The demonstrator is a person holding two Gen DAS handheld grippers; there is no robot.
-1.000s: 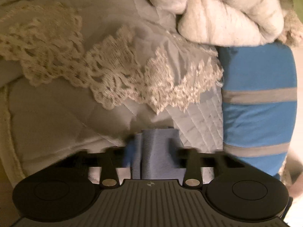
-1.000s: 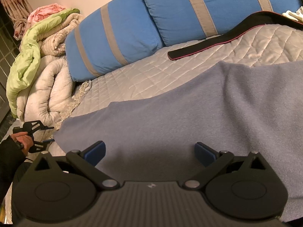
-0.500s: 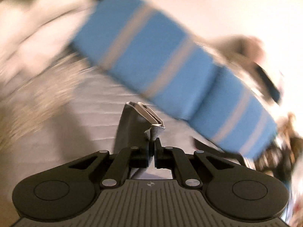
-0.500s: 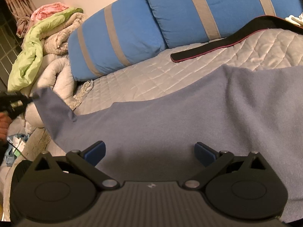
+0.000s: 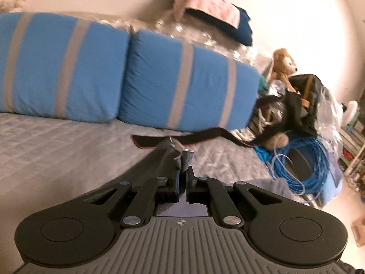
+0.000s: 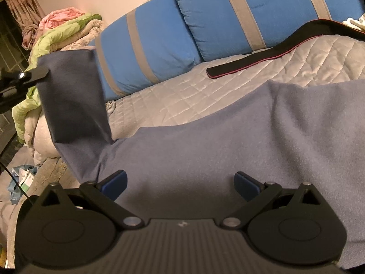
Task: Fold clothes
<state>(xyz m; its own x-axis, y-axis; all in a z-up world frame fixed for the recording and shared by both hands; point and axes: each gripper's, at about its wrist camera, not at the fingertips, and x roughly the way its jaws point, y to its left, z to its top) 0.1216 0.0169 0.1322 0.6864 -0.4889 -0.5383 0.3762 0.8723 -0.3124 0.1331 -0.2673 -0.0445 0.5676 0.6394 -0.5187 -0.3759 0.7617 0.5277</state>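
Warm dim light, fisheye bending, slight blur.

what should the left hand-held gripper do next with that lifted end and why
Probably carry it across toward the right and lay it down. The left hand-held gripper is shut on one end of the grey-blue garment, raised off the quilted bedspread, while the rest lies flat under the open right hand-held gripper.

Your left gripper (image 5: 181, 180) has a grey ribbed body flanked by two round black discs, with a small crosshair mark behind the fingers. Black linkage arms carry silver screws. Your right gripper (image 6: 180, 182) is built the same, darker grey; its fingers (image 6: 114, 181) wear blue pads at the tips.
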